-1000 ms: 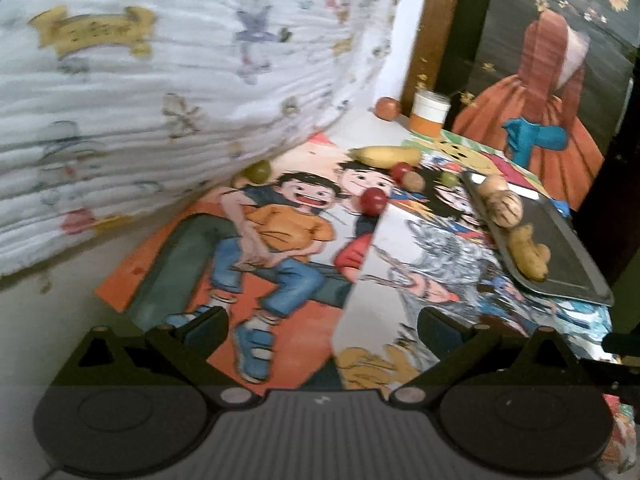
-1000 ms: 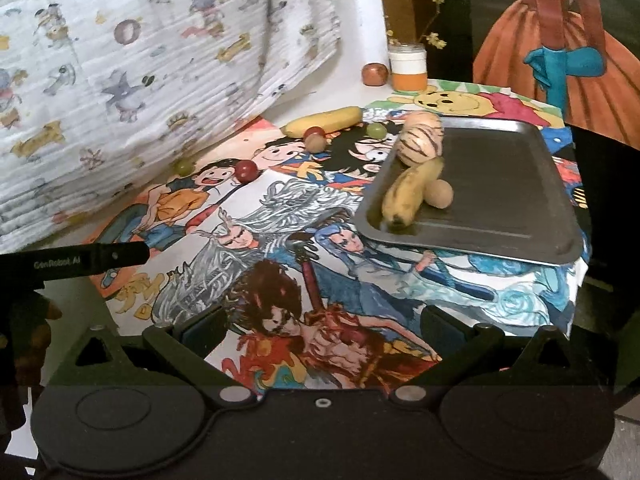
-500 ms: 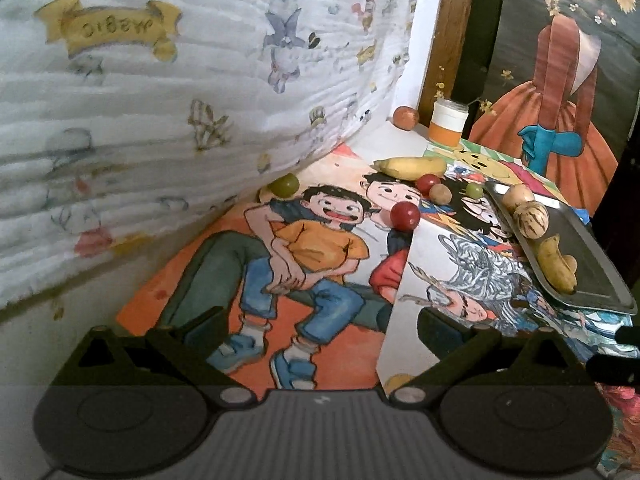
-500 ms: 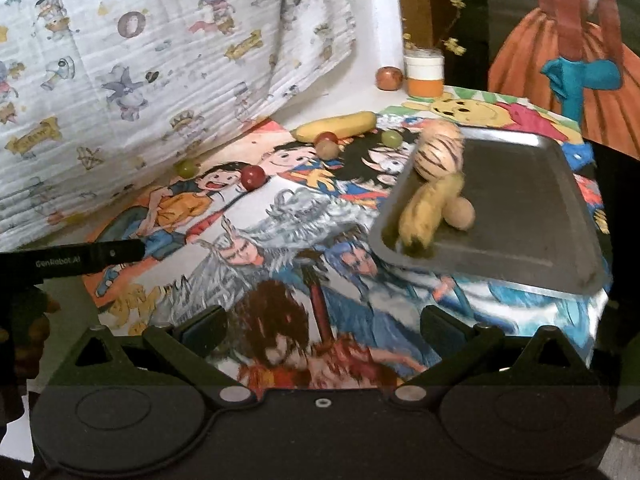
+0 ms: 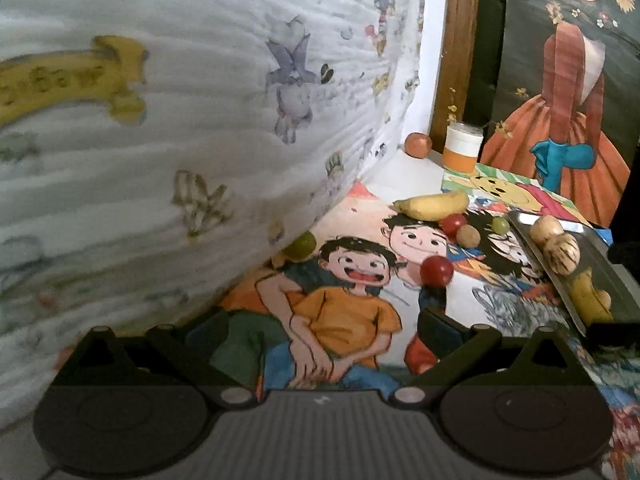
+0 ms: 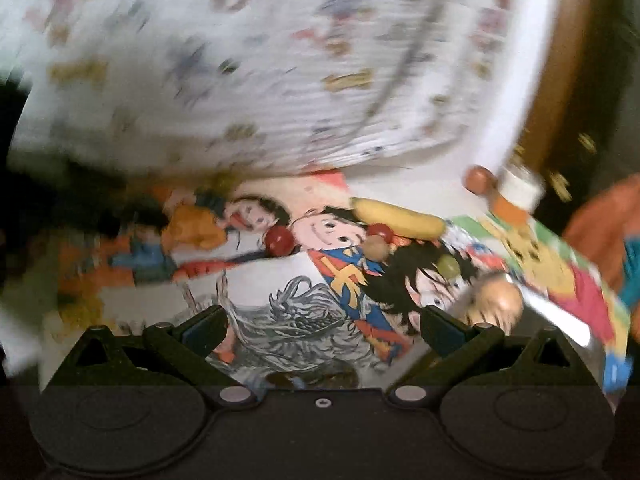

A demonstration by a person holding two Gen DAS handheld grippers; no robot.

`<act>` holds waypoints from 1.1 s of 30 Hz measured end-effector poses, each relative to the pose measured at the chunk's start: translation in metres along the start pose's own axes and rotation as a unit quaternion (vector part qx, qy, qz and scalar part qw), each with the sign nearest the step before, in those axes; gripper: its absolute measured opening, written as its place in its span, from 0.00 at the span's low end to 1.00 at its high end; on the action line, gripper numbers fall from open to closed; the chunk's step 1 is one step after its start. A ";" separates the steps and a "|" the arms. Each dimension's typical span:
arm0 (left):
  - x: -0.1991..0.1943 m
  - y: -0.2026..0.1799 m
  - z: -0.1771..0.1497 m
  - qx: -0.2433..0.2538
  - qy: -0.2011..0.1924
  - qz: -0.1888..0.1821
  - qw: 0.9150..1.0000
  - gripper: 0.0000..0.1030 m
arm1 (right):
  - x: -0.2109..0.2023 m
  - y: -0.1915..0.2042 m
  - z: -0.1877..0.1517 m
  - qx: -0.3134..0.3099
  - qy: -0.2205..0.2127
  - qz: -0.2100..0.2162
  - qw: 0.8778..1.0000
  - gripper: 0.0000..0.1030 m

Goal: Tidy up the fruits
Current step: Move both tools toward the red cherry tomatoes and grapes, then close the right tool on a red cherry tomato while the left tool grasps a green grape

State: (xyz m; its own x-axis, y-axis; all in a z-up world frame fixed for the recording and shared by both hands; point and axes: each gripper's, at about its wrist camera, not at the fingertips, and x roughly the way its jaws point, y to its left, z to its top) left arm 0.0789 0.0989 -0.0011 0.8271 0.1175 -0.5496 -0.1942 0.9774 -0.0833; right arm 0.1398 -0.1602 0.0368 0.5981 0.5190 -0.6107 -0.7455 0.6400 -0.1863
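Both grippers hang low over the cartoon-printed cloth (image 5: 348,320), and neither has anything in it. The left gripper (image 5: 322,328) stands with its jaws spread wide, nothing between them but the printed boy in the orange shirt. The right gripper (image 6: 322,326) is spread just as wide and just as empty, though its view is smeared with motion blur.

Now the fruit. From the left gripper, a red fruit (image 5: 436,271) sits at about one o'clock, the nearest loose piece. A green fruit (image 5: 301,246) lies at twelve, tucked against the patterned blanket (image 5: 180,140). Further out toward one o'clock a banana (image 5: 434,205) lies with a small cluster just beside it: another red piece, a brownish one and a pale green grape. The metal tray (image 5: 608,280) at two o'clock already carries several pieces, including a second banana and a striped round fruit, so I judge the job to be partly done.

The sensible pick looks like that near red fruit. It is round and will roll, so bring the fingers in level and low, straddle it squarely at its widest part, and close gently. I'd keep the two grippers on separate targets, since they look close together here. The right one could take the banana across its middle, not its tip.
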 end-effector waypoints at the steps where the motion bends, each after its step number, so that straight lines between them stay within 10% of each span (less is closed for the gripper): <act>1: 0.003 -0.001 0.001 0.001 -0.001 0.001 1.000 1.00 | 0.005 0.000 0.001 -0.022 0.003 0.008 1.000 0.99; 12: 0.043 -0.024 0.017 0.068 0.005 0.021 0.997 0.91 | 0.046 -0.007 0.009 -0.120 0.004 0.100 0.988 0.87; 33: 0.097 -0.020 0.034 -0.016 0.020 0.074 0.997 0.65 | 0.117 -0.008 0.035 -0.106 -0.002 0.172 0.979 0.67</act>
State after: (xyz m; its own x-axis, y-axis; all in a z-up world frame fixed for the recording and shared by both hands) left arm 0.1808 0.0967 -0.0247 0.7663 0.2513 -0.5913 -0.3292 0.9439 -0.0255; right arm 0.2260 -0.0847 -0.0057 0.3020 0.6855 -0.6625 -0.9469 0.2959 -0.1255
